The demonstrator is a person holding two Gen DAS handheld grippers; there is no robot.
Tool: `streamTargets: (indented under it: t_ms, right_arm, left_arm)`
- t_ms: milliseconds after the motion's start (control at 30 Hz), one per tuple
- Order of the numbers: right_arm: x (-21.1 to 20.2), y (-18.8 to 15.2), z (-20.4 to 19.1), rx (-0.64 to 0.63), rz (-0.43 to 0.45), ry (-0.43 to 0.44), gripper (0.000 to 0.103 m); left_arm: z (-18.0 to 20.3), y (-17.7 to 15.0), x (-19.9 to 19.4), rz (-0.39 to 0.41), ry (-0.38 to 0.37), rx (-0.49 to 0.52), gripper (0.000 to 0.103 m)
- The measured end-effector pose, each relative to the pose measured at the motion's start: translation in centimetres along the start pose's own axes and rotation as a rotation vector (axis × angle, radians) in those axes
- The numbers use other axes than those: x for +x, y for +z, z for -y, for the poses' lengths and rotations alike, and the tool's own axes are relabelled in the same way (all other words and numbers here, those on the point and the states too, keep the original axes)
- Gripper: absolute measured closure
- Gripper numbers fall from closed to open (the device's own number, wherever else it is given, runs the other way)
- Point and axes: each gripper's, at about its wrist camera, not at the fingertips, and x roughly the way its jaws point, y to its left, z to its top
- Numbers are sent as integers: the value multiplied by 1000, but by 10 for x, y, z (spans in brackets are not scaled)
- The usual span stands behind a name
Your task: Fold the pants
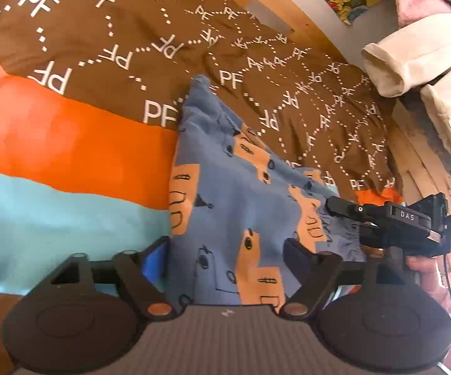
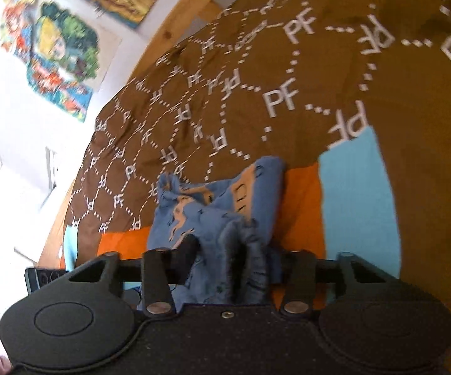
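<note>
step: waistband grab for fold | pants (image 1: 238, 206) lay on bedspread (image 1: 78, 143) | left gripper (image 1: 225, 250) part open, straddled cloth, no grip seen | right gripper (image 2: 216, 250) nearly closed on bunched waistband | advice: both corners to be pinched evenly before lifting

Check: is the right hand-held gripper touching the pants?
Touching. The right wrist view shows the right hand-held gripper with bunched blue pants fabric gathered between its fingers; the left wrist view agrees.
</note>
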Motion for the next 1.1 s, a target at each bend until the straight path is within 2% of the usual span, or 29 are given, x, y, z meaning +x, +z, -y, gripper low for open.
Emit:
streamTargets:
  t_ms: [133, 167, 233, 367, 467, 567, 633, 733, 867, 1100]
  right_arm:
    - [0, 1, 3, 16, 4, 2, 62]
    - [1, 1, 2, 9, 5, -5, 67]
    - [2, 1, -1, -21, 5, -40, 73]
    - [5, -5, -16, -115, 20, -111, 77]
    - [8, -18, -43, -274, 58, -225, 78]
    - [14, -42, -78, -490, 113, -375, 79]
    - [18, -59, -95, -596, 156, -451, 80]
    - [17, -76, -107, -649, 211, -511, 81]
    - [15, -87, -118, -678, 254, -556, 82]
    - [16, -101, -146, -875, 297, -637, 83]
  left_arm:
    - [-4, 1, -1, 4, 36, -19, 47]
    - [-5, 1, -1, 4, 44, -25, 51]
    - [-8, 1, -1, 5, 49, -37, 57]
    - [-9, 1, -1, 5, 50, -52, 65]
    - [-3, 0, -3, 13, 75, -33, 72]
    - [6, -1, -6, 25, 107, 9, 79]
    - [11, -2, -8, 31, 119, 31, 81]
    - [13, -2, -11, 35, 116, 27, 84]
    - [15, -2, -20, 51, 92, 13, 86]
    - [31, -2, -35, 96, 78, 61, 87]
